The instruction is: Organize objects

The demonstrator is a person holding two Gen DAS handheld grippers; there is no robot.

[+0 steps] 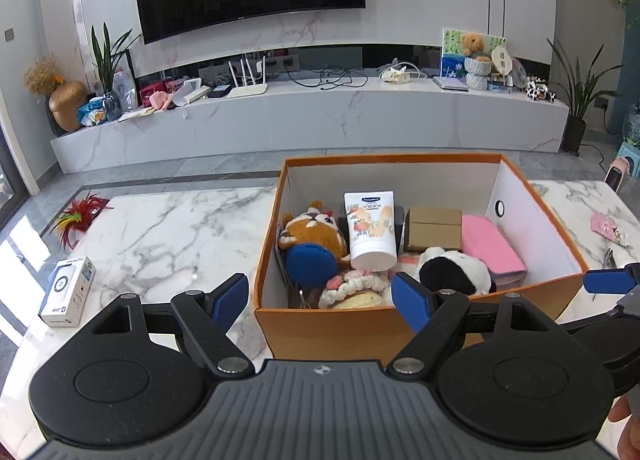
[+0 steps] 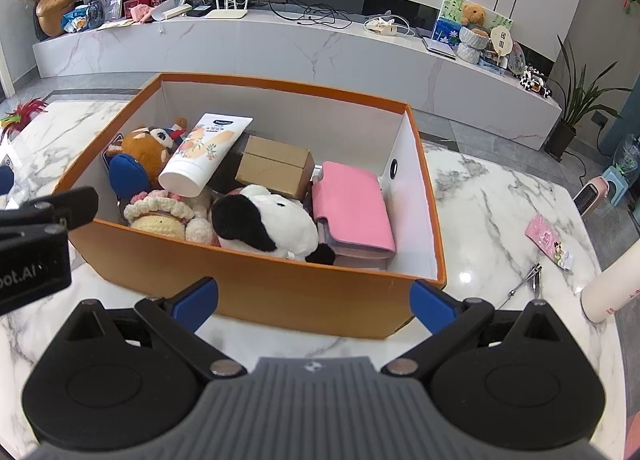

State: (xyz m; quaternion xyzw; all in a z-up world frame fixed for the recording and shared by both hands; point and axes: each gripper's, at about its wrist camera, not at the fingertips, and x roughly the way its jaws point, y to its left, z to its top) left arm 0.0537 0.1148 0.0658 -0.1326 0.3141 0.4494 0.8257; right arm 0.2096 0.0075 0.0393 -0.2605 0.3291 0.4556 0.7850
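Both the left gripper [image 1: 318,298] and right gripper [image 2: 314,302] hover spread and empty before the filled orange cardboard box [image 2: 256,288] on the marble desk [image 1: 168,232], so next apparently comes fetching a stray like the white carton [image 1: 68,292].

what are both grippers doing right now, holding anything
left gripper: open, holding nothing, at the near wall of the box.
right gripper: open, holding nothing, in front of the box.
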